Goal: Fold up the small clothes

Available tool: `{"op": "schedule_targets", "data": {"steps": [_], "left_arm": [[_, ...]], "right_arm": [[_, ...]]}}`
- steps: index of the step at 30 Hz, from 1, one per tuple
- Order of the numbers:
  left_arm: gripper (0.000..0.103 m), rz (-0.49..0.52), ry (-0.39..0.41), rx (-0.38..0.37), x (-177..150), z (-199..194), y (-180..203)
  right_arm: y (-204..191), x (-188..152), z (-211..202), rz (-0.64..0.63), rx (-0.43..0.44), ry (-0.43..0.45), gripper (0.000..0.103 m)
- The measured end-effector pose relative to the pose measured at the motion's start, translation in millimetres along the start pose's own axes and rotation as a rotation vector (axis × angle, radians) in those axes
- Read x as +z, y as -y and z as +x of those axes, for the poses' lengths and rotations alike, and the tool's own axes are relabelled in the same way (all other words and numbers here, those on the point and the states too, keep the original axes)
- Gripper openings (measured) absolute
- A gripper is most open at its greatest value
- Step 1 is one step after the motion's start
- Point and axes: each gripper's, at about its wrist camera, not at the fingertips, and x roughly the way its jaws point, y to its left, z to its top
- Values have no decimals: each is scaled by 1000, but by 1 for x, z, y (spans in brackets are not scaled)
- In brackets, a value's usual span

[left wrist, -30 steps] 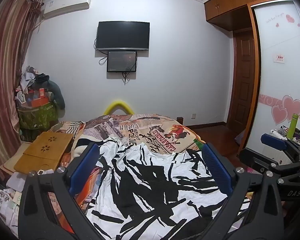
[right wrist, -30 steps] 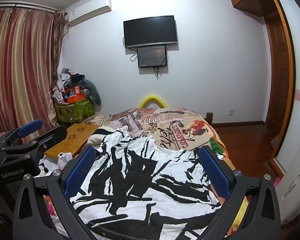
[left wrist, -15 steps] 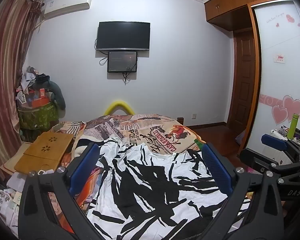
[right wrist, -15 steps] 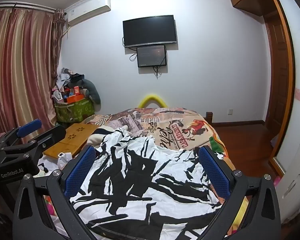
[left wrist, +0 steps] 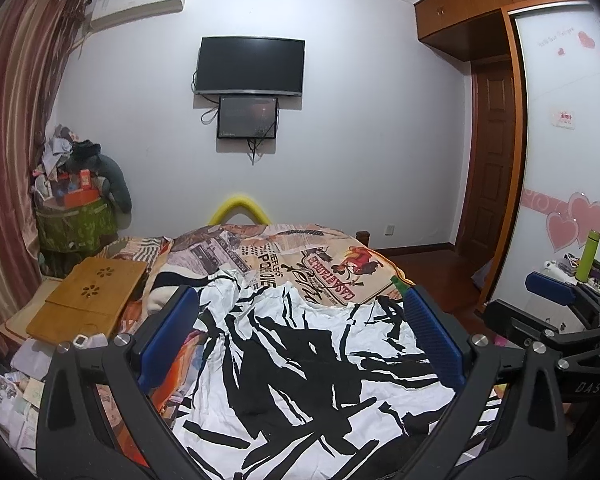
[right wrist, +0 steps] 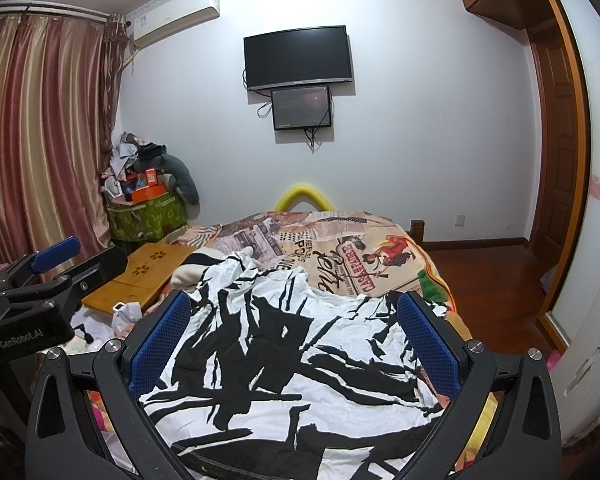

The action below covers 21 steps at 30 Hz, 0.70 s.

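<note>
Black-and-white garment (left wrist: 312,364) spread rumpled across bed (left wrist: 340,256), unfolded. Left gripper (left wrist: 300,344) and right gripper (right wrist: 294,346) poised above, fingers wide apart, empty. Thin, limp, light cloth; likely best pinched at near hem corners.

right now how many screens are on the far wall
2. A large dark TV is mounted high on the white wall, and a smaller screen hangs directly beneath it, with cables dangling below. Both sit above the foot of the bed. None seem hidden.
</note>
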Motion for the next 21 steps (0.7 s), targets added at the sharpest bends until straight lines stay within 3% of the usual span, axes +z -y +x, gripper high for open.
{"op": "schedule_targets", "data": {"steps": [7, 15, 21], "left_arm": [[103, -2, -35, 42, 1, 29, -15], [103, 22, -57, 113, 0, 94, -43], [103, 5, -182, 145, -11, 147, -75]], "right_arm": [[16, -1, 23, 6, -34, -48, 103], [51, -2, 64, 18, -101, -119, 103], [86, -7, 104, 11, -165, -182, 103]]}}
